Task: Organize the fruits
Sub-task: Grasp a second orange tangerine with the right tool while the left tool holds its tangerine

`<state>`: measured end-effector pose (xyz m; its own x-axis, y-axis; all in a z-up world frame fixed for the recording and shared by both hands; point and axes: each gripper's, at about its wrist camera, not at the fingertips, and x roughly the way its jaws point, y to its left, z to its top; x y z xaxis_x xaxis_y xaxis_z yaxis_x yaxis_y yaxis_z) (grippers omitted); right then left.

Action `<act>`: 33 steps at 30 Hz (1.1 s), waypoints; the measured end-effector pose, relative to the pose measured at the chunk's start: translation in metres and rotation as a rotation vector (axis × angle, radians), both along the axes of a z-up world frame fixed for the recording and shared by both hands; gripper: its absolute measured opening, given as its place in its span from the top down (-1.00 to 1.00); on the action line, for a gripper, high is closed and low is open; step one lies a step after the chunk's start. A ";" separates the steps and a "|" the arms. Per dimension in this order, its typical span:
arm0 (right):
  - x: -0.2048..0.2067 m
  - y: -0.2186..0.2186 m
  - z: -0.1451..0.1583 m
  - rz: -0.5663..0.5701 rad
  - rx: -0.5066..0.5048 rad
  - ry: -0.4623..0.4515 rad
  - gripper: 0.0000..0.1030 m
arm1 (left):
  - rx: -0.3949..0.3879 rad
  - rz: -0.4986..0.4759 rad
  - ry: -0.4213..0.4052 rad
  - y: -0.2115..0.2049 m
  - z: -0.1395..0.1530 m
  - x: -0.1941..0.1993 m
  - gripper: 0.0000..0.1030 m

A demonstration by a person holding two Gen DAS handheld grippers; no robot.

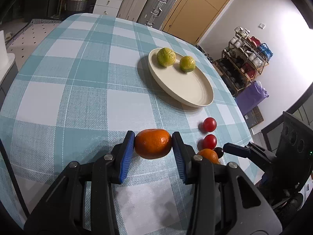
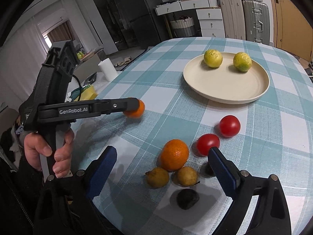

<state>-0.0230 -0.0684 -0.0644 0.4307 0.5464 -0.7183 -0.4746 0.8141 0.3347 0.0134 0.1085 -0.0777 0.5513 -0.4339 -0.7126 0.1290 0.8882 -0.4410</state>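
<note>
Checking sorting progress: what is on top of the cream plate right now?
Two yellow-green citrus fruits sit apart on the far side of the plate. The rest of its surface is bare. What lies under the plate is covered.

Checked table (image 2: 148,72), plate (image 2: 225,90), tomatoes (image 2: 229,126), pears (image 2: 158,177)

Indoor light, moderately bright; glare on white wall (image 1: 283,29). Soft shadows beneath fruit on tablecloth (image 2: 176,101). Strong fisheye curvature, dark vignetted corners. Slight motion blur on held orange (image 2: 137,109).

Matt plate (image 2: 225,86), woven checked tablecloth (image 2: 176,113)
</note>
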 end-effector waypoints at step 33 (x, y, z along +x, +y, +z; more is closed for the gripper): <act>0.014 0.006 -0.019 -0.067 -0.094 0.059 0.34 | -0.030 0.012 0.024 0.006 -0.012 -0.005 0.30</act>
